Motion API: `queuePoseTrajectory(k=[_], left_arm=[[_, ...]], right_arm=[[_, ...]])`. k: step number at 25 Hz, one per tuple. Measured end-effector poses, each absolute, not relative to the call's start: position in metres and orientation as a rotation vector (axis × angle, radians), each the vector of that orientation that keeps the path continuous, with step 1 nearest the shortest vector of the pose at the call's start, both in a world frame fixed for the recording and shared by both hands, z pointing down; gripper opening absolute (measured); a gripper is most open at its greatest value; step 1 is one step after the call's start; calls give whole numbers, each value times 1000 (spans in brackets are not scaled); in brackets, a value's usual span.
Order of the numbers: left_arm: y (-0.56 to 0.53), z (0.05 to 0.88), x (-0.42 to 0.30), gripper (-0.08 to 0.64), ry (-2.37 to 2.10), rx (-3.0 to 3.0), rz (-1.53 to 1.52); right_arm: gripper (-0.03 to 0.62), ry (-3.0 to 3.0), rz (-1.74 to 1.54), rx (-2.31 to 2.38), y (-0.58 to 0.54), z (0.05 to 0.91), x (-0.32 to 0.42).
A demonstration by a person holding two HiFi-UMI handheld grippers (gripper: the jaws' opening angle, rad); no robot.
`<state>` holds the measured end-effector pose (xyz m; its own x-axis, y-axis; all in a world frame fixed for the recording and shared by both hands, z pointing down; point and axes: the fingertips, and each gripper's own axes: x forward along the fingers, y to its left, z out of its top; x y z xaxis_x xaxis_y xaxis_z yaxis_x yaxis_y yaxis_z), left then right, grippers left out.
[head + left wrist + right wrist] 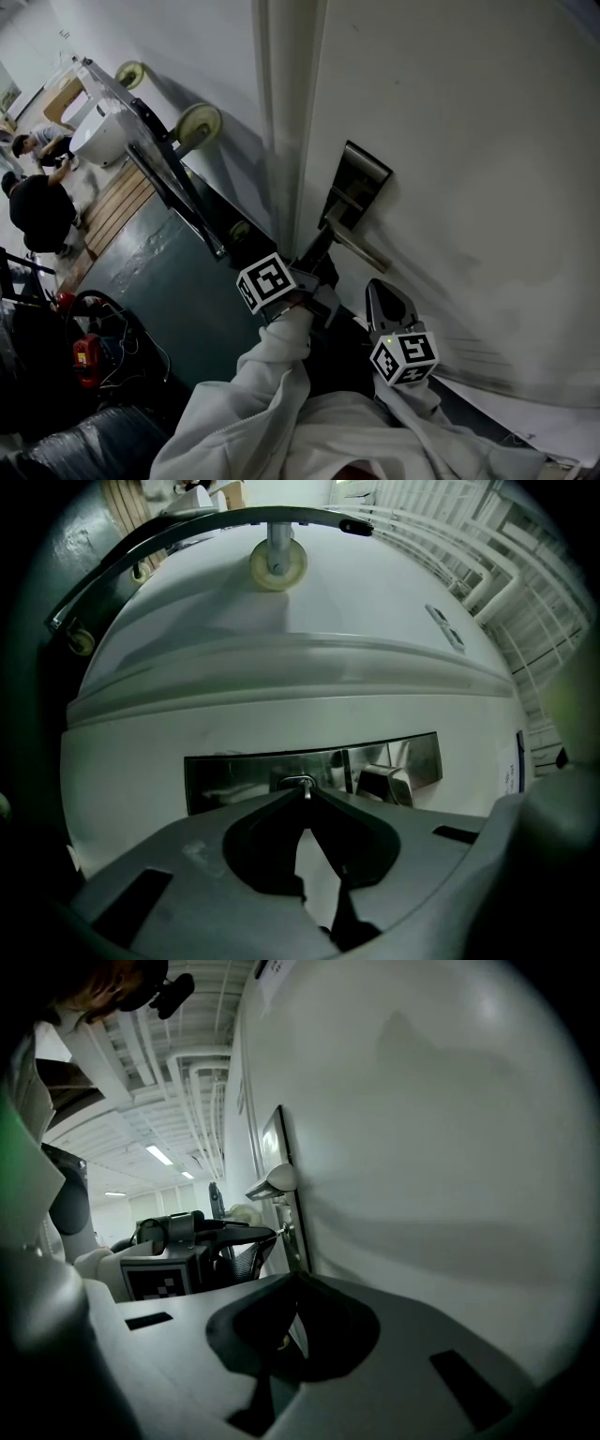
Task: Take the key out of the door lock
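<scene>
head view: your left tool [321, 246] is up against the lock plate [361, 178], just beside the handle [361, 246]. your right tool [380, 298] hangs near it, off the door [469, 141].

left gripper view: the jaws are pinched narrow on the key [303, 782], which sits in the lock at their tips. the hold is slight, so a crooked pull could slip or bind.

right gripper view: jaws together, empty.

count: one key, one handle, two tools.

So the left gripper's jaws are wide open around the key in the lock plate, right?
Not wide open: the left gripper has its jaws closed on the key in the lock plate, as the left gripper view shows.
</scene>
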<state>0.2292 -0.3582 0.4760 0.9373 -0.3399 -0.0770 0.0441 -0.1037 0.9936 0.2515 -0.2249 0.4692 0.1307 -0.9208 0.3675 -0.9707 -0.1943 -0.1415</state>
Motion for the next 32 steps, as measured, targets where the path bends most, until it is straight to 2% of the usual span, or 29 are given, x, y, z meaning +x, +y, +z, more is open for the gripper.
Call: queuePoseTrajectory(k=[22,32], left_arm=[[-358,477,228,25,-237,1659,-308],[-340,483,184,26,-249,1663,-314]], right_arm=[[52,-1864,549,2307,-212,465,251],[52,-1876,549,2306,-210,468,248]])
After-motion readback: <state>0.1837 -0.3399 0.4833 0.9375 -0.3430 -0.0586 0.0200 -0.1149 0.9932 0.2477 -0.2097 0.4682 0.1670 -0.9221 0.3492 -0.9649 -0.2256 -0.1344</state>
